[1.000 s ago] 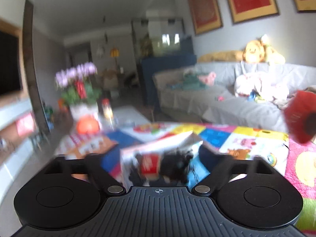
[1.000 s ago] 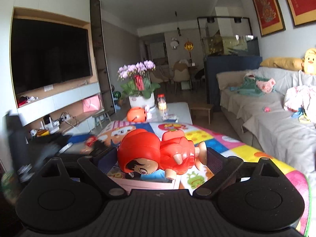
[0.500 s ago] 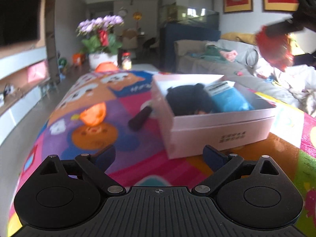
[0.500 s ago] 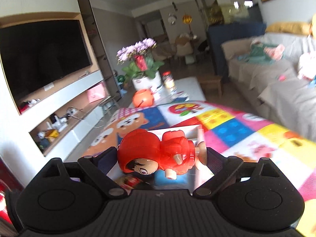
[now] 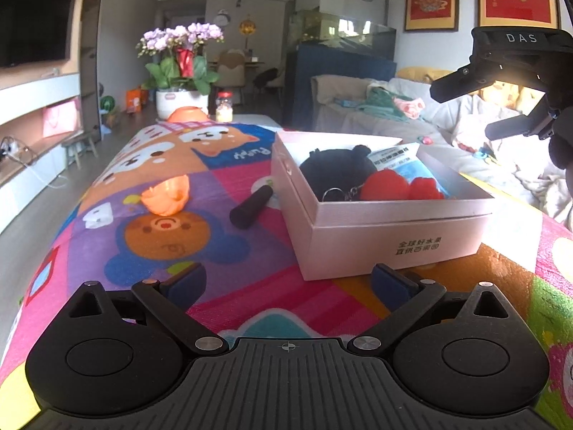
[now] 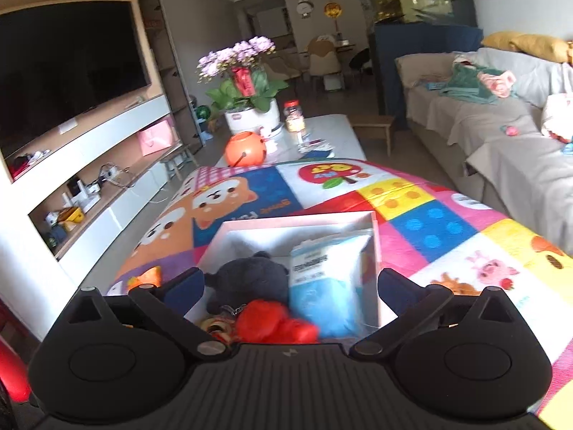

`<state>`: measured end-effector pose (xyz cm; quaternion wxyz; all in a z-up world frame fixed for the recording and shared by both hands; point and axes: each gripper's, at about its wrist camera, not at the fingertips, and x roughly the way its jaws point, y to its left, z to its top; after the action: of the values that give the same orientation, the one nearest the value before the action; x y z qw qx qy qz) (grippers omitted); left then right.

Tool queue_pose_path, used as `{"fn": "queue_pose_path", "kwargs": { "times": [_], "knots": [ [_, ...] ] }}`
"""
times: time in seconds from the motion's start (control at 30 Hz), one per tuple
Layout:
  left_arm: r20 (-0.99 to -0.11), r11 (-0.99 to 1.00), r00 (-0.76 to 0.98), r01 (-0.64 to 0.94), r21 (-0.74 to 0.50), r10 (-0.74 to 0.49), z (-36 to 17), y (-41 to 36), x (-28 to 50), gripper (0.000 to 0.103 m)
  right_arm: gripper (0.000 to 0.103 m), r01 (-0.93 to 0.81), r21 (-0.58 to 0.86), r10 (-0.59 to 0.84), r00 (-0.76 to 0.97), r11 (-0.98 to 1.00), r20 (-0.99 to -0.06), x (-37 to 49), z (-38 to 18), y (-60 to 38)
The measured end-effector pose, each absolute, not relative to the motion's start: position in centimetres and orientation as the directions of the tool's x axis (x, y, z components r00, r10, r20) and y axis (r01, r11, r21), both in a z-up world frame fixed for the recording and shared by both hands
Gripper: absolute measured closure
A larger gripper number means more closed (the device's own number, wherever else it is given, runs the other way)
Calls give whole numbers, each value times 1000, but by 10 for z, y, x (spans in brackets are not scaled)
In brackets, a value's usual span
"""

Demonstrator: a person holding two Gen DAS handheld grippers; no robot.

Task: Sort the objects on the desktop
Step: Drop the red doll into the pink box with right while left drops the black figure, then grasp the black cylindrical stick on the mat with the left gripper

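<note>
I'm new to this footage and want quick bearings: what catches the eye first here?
The pink box on the bright cartoon play mat, holding a red doll, a black plush and a blue packet. Left of the box on the mat lie an orange toy and a black cylinder. The right gripper hovers above the box, jaws opening, nothing between them.

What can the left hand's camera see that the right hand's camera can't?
Only the left wrist view shows the black cylinder on the mat, the box's printed front and the right gripper hanging above. Only the right wrist view shows the TV. Both show the pink box holding the black plush, blue packet and red doll, plus the orange toy.
</note>
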<state>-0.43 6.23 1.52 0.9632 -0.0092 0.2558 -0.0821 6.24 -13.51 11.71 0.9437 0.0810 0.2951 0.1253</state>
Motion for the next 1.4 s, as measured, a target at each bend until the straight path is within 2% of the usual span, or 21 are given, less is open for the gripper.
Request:
{"fn": "queue_pose_path", "kwargs": {
  "times": [0.27,0.5,0.57,0.6,0.63,0.73,0.8,0.9,1.07,1.1,1.13,1.17,1.4],
  "knots": [
    [-494,989,857,133,-62,-146,17,64,-3,1,0,-190,213,276,803,958,-528,56,111,-144],
    [-483,999,875,24,-34,-37,27,88,26,2,0,-258,5,231,855,966,-465,7,88,-143],
    [-497,999,867,47,-9,-45,27,92,41,19,0,-273,-38,226,860,961,-457,-4,81,-145],
    [-509,998,859,65,7,-53,26,92,48,39,0,-273,-47,222,862,961,-455,-9,78,-147],
    [-522,996,851,84,22,-60,24,92,55,43,0,-268,-49,218,862,962,-457,-11,75,-150],
    [-547,984,830,168,61,-108,18,90,76,45,0,-235,-21,196,853,972,-483,-10,67,-162],
    [-557,974,820,214,78,-135,15,87,87,57,0,-203,2,176,845,979,-505,-6,63,-171],
    [-571,965,805,248,80,-159,13,87,104,61,0,-162,28,152,832,986,-533,-1,56,-180],
    [-604,961,765,278,-5,-224,6,96,127,61,0,-138,40,137,818,990,-558,0,45,-186],
    [-611,961,760,276,-4,-221,4,96,129,66,0,-137,41,136,816,990,-562,1,43,-186],
    [-613,963,761,271,1,-214,3,95,130,73,0,-137,41,136,813,990,-566,1,42,-186],
    [-607,964,768,265,8,-206,3,95,127,75,0,-137,42,136,811,990,-568,1,40,-185],
    [-590,954,788,285,95,-177,14,92,69,77,0,-128,58,138,815,990,-563,-1,41,-188]
  ]
}}
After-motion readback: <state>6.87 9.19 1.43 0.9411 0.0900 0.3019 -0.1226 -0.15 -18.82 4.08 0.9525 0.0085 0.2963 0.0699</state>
